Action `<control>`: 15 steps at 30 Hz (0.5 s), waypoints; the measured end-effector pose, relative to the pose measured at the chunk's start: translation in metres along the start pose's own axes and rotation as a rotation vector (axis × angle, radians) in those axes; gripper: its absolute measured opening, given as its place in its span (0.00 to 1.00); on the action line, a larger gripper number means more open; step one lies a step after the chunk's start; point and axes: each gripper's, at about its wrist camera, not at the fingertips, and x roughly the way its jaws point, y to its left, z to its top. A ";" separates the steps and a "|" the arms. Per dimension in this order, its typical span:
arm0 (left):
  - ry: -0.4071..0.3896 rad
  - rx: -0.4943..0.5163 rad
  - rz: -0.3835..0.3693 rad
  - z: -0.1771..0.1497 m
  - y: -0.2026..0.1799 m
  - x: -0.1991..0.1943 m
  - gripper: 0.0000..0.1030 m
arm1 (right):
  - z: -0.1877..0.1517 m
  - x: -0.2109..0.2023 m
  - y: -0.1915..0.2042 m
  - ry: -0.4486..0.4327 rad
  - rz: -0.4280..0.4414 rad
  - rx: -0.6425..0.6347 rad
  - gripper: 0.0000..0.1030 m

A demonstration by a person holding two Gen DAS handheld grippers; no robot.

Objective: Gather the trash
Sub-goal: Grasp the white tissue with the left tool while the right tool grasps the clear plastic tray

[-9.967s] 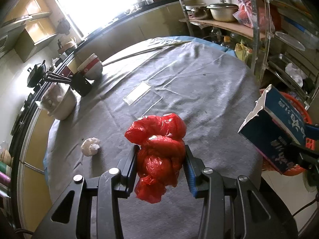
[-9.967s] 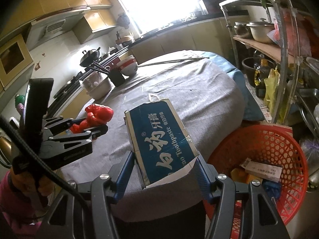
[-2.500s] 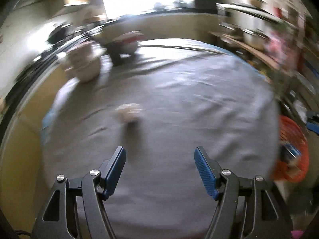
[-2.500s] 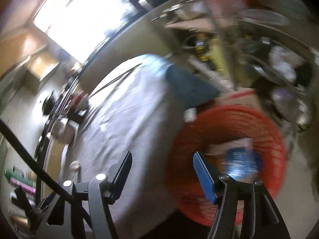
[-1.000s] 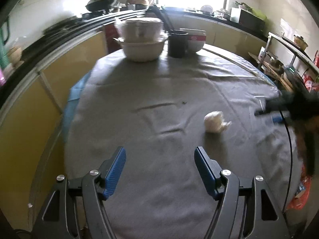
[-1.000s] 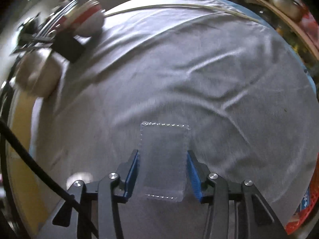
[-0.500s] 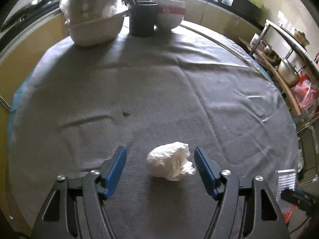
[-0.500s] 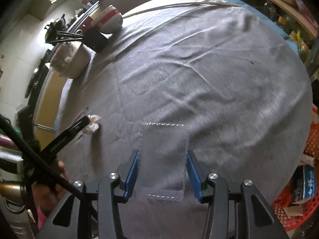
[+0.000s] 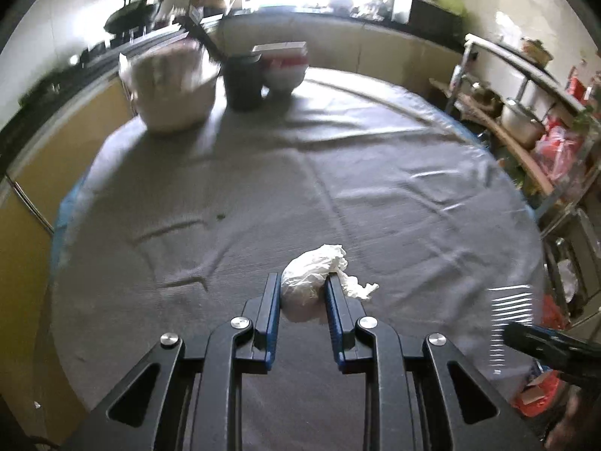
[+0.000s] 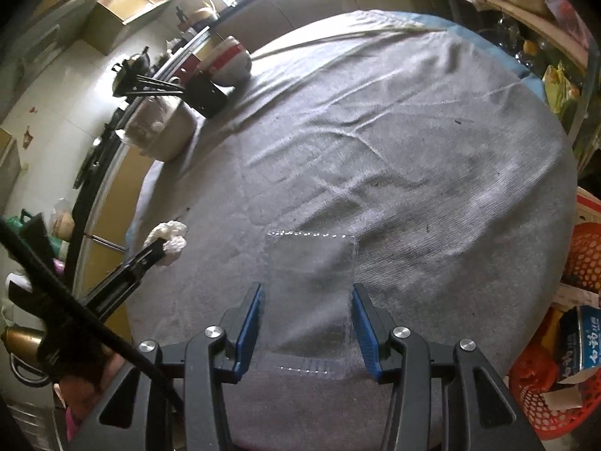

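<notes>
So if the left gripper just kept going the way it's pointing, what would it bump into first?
Probably the grey tablecloth just beyond the crumpled white paper tissue the left gripper is shut on. It points steeply downward, nothing else lies ahead, though depth is hard to judge.

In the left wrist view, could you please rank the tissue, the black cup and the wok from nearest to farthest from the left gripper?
1. Tissue: gripped in the left gripper.
2. Black cup: far side of the table, between two bowls.
3. Wok: on the counter beyond, upper left.

Home kitchen: wok [image 9: 129,18], bowls [image 10: 227,61]
</notes>
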 end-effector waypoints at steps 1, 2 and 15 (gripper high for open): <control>-0.023 0.014 0.008 0.000 -0.006 -0.010 0.24 | -0.002 -0.003 -0.001 -0.011 0.005 0.001 0.48; -0.044 0.029 0.018 0.000 -0.012 -0.019 0.24 | -0.003 -0.006 -0.001 -0.020 0.007 0.002 0.48; -0.135 0.124 0.089 -0.006 -0.054 -0.059 0.24 | -0.015 -0.048 -0.038 -0.119 0.024 0.081 0.48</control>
